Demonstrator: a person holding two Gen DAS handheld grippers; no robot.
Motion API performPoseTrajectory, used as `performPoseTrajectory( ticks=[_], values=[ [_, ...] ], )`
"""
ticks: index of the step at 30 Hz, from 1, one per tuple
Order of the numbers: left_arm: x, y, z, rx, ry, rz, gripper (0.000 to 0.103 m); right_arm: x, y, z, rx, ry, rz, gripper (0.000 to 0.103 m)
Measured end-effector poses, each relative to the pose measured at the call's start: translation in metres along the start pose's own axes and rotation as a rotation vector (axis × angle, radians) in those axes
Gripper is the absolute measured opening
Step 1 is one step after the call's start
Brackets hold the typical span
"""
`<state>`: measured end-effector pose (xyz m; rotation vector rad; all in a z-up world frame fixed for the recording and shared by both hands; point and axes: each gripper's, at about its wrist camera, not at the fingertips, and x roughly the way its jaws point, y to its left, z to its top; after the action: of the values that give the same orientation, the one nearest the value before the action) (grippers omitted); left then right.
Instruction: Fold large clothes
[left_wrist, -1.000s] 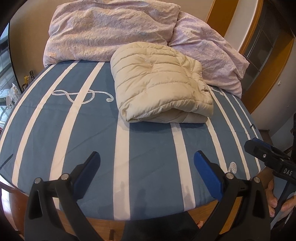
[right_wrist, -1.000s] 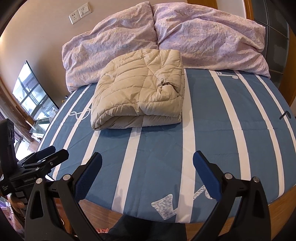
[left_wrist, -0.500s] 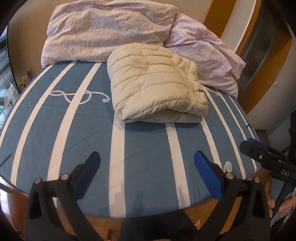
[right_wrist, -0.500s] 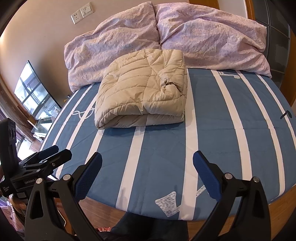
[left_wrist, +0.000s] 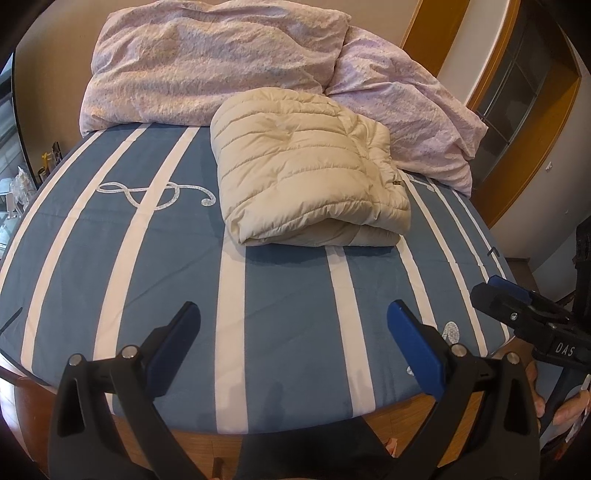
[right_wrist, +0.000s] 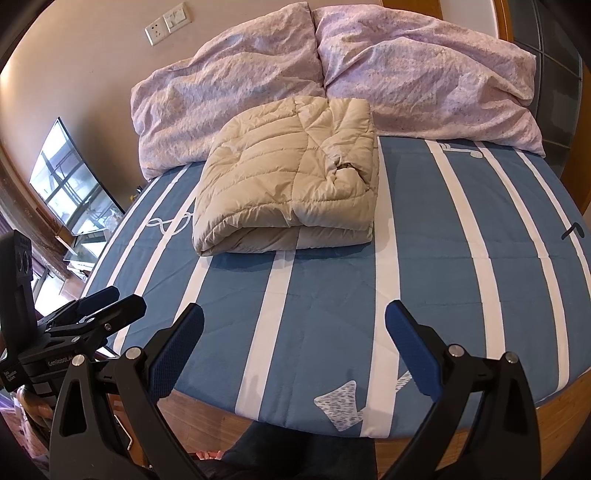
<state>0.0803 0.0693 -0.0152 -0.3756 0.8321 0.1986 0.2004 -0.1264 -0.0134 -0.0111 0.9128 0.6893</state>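
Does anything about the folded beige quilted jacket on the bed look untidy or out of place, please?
Little stands out. The beige quilted jacket lies folded on the blue-and-white striped bedcover, slightly askew to the stripes, with a bunched, puckered patch near its right edge. Both grippers are open and clear of it.

One folded cream puffer jacket (left_wrist: 310, 177), two lilac pillows (right_wrist: 236, 85), one striped bed cover (right_wrist: 424, 258), two grippers (left_wrist: 291, 332), and perhaps one wall-mounted screen (right_wrist: 70, 177).

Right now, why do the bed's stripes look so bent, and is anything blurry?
Left wrist view: fisheye lens bows the blue-and-white striped bedspread, corners go black. Right wrist view: same bulge; the folded beige quilted jacket is sharp, with a soft shadow along its near edge.
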Motion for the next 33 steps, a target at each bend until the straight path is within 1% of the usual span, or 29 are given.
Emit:
performPoseTrajectory(
  ticks=[33],
  values=[
    [0.0038, 0.0011, 0.0016, -0.001, 0.003, 0.001, 0.101, 0.0025, 0.0032, 0.0002, -0.006, 0.006, 0.007, 0.100]
  ],
)
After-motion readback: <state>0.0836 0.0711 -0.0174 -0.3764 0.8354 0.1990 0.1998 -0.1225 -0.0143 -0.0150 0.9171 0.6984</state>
